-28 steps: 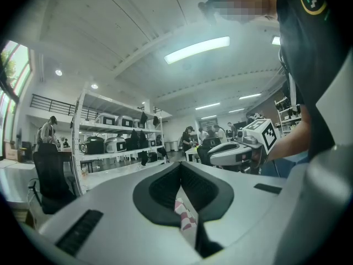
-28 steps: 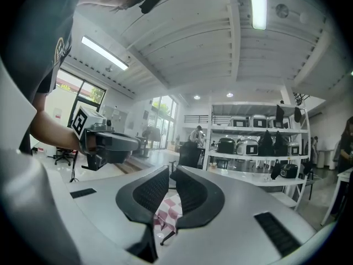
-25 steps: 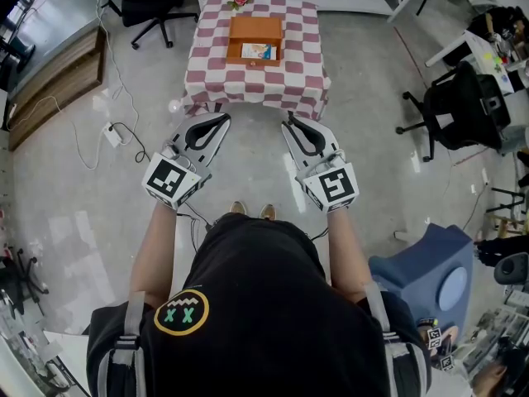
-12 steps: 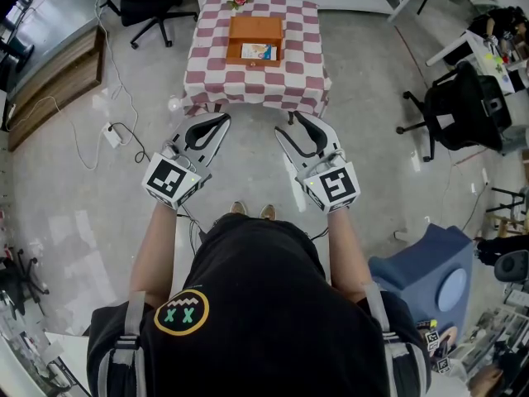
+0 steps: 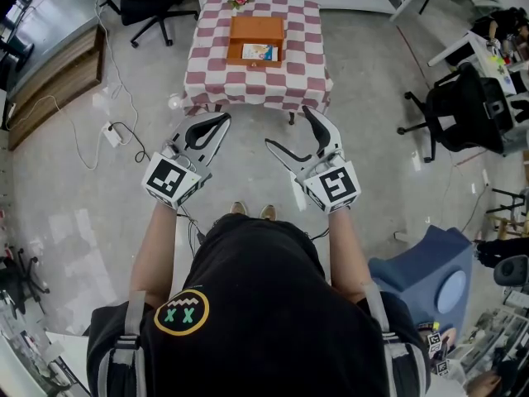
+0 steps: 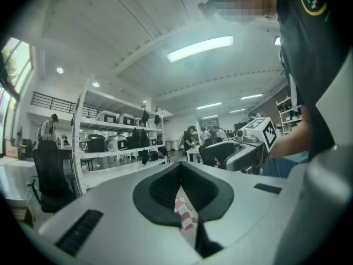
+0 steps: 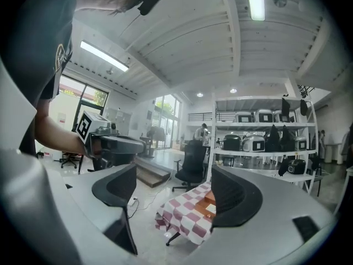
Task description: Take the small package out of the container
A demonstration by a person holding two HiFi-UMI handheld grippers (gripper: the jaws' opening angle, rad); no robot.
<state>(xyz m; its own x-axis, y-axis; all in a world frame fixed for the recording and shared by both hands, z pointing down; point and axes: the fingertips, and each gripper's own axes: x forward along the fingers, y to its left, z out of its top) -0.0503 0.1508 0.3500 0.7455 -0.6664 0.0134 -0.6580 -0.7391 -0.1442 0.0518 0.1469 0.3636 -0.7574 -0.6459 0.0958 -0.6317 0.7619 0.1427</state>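
Head view: package [image 5: 258,52] beyond right tongs [image 5: 288,127]

No readable text, shirt badge [image 5: 181,312] with two green crosses, small package [image 5: 259,52] print illegible

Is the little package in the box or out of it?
In. The head view shows the small package lying inside the wooden container, which sits on the checkered table.

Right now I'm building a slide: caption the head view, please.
Person stands before checkered table bearing wooden container; left gripper shut, right gripper opening, empty.
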